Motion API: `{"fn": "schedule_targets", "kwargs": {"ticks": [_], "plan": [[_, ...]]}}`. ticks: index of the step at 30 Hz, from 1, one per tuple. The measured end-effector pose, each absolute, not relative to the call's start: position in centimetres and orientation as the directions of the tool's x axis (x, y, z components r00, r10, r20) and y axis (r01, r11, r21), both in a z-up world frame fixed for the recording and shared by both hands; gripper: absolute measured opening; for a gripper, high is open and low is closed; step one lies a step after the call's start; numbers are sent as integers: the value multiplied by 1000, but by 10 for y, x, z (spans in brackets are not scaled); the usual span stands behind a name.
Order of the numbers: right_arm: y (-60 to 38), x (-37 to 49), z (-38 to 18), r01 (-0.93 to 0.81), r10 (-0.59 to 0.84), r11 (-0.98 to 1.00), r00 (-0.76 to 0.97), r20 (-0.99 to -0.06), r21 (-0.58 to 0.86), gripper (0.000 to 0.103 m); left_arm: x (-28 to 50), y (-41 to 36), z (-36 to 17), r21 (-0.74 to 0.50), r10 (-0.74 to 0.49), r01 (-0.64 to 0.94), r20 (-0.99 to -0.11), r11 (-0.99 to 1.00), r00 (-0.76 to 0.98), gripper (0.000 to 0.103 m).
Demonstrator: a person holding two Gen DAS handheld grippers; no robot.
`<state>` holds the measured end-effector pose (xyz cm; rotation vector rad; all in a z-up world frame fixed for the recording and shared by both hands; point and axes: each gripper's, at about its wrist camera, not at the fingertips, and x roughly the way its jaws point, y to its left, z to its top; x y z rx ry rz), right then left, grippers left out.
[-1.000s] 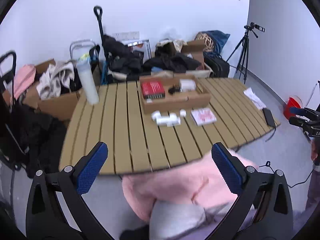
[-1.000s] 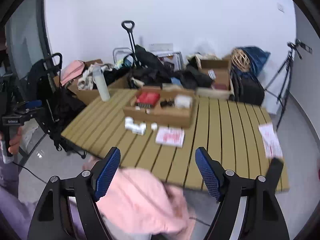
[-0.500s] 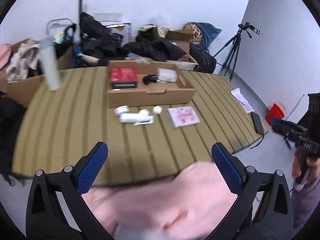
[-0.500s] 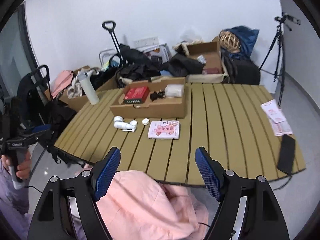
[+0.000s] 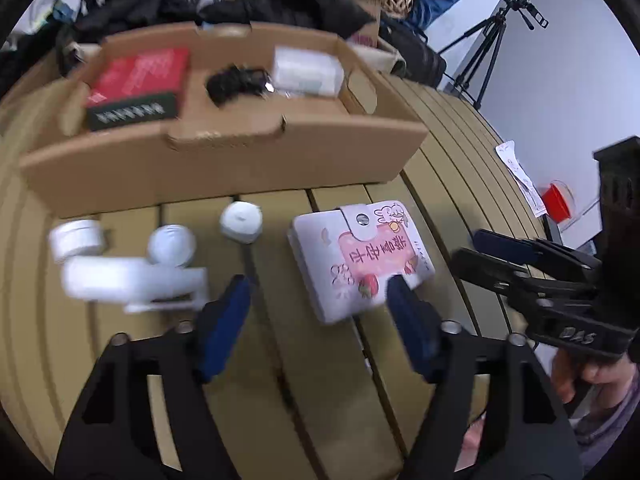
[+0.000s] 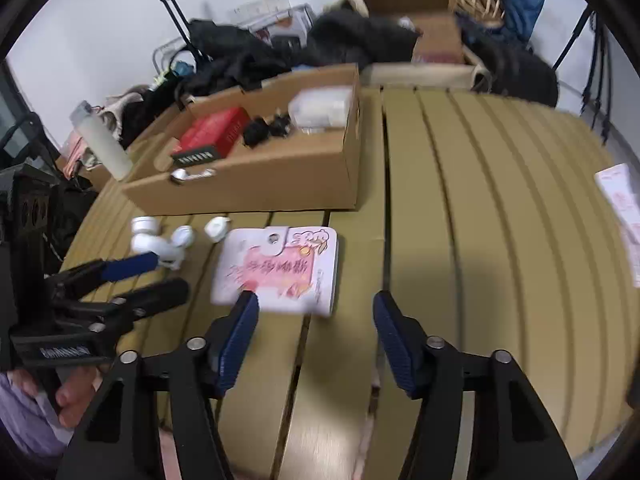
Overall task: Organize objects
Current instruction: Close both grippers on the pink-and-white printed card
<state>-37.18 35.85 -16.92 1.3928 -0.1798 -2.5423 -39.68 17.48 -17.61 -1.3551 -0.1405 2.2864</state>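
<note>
1. Slatted wooden table (image 6: 480,208) fills both of our views; to the right of the pink-and-white booklet (image 6: 280,270) we see a broad bare stretch of slats running out to the far curved edge, where loose papers (image 6: 620,216) lie.
2. Nearest us, the left gripper (image 5: 318,294) hangs over bare slats with its blue pads apart; the jaws have just been closing, with nothing clamped between them. Its right pad overlaps the near corner of the booklet (image 5: 360,256) in the left wrist view; we cannot tell whether it touches.
3. Our right gripper (image 6: 316,306) also stands with pads apart, its jaws just having narrowed, gripping nothing; the booklet's near edge sits just beyond its left pad.
4. Left of the booklet lie a white pipe fitting (image 5: 128,276) and a small white cap (image 5: 241,222), close together but blurred.
5. Beyond them the open cardboard box (image 5: 224,168) holds a red box (image 5: 138,84), a black tangle (image 5: 236,80) and a white container (image 5: 306,72).
6. Only the right wrist view shows the tall pale bottle (image 6: 100,140) at the table's left edge and the left gripper from the side; only the left wrist view shows the tripod (image 5: 492,44) and red bucket (image 5: 558,200) on the floor.
</note>
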Motion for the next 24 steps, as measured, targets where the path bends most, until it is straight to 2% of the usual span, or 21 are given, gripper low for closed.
{"fn": "schedule_targets", "kwargs": {"ticks": [4,5,9,13,18,24], "plan": [[348,-391,-192,167,-256,-966,-507,-823,198,44,-409,182,-192,-360,470,-332,-806,-872,-359,46],[347,-394,-196,166,-258,-965,-502,-826,201,41,-408,183,-191,-350,466,-339,-804,-873,-371,39],[345,-400,-200,183,-299,-954,-508,-808,238,35,-407,186,-190,-342,461,-346,-810,-873,-362,35],[344,-399,-200,179,-319,-948,-496,-808,265,32,-406,183,-189,-352,455,-313,-810,-882,-369,21],[340,-378,-185,188,-321,-947,-506,-801,261,30,-385,182,-164,-335,438,-303,-806,-892,-399,18],[344,-316,-109,198,-312,-950,-618,-721,242,30,-322,177,-89,-345,489,-360,-732,-867,-475,18]]}}
